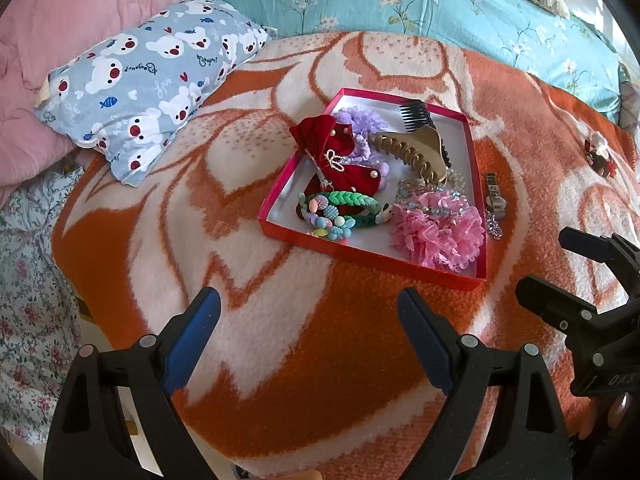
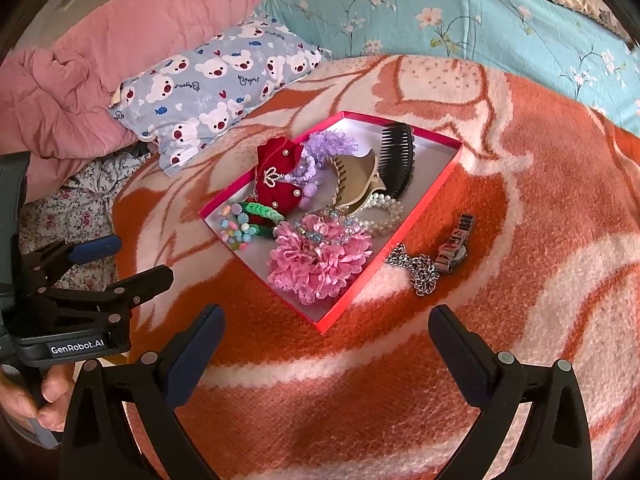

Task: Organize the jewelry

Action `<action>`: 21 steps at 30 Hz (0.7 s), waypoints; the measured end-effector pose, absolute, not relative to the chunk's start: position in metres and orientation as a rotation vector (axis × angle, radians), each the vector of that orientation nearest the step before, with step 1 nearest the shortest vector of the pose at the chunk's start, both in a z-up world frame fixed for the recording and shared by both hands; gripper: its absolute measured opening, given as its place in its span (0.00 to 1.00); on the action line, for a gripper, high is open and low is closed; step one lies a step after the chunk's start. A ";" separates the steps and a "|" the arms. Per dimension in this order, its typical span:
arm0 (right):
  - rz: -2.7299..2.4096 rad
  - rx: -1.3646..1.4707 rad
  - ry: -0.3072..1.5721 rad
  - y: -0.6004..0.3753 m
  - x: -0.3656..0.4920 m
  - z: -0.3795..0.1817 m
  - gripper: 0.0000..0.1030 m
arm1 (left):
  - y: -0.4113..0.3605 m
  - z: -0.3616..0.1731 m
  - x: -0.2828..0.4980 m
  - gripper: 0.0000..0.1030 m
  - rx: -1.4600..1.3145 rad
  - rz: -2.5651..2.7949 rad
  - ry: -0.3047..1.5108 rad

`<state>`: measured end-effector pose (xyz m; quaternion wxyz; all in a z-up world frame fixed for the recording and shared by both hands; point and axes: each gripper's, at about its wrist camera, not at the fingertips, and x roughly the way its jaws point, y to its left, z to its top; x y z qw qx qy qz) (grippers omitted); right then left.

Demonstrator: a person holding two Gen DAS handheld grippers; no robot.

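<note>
Red tray [image 2: 394, 246] on the orange blanket [image 2: 520, 184], already crowded with hair clips, bows and beads. Two pieces lie outside, just beside its right wall: a watch [image 2: 454, 249] and a chain [image 2: 420, 273], touching each other. Left gripper [image 1: 308, 340] and right gripper [image 2: 326, 350] both hover wide apart, empty. The chain looks limp and slippery, likely to trail; pinch its bunched heap. The watch looks stiffer and heavier: take the band.

The left gripper [image 1: 308, 326] and right gripper [image 2: 326, 344] both hang spread wide with nothing between their jaws, tilted downward, side by side, each held in a hand [image 2: 24, 396].
</note>
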<state>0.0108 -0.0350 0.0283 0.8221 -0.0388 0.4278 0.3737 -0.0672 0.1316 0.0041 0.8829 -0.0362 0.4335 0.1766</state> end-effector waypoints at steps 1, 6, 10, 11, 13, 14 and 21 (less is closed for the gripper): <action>0.795 -0.080 0.907 -0.035 0.010 0.029 0.99 | 0.132 0.004 -0.067 0.88 -0.076 0.368 0.902; 0.796 -0.074 0.895 -0.037 0.010 0.032 0.99 | 0.131 0.005 -0.067 0.88 -0.073 0.369 0.899; 0.796 -0.074 0.895 -0.037 0.010 0.032 0.99 | 0.131 0.006 -0.068 0.88 -0.073 0.370 0.898; 0.796 -0.073 0.894 -0.037 0.009 0.032 0.99 | 0.130 0.006 -0.068 0.88 -0.073 0.370 0.897; 0.797 -0.072 0.893 -0.036 0.009 0.033 0.99 | 0.130 0.007 -0.068 0.88 -0.072 0.372 0.894; 0.797 -0.072 0.892 -0.037 0.009 0.034 0.99 | 0.130 0.008 -0.068 0.88 -0.072 0.373 0.894; 0.796 -0.067 0.890 -0.037 0.009 0.035 0.99 | 0.129 0.009 -0.069 0.88 -0.071 0.371 0.890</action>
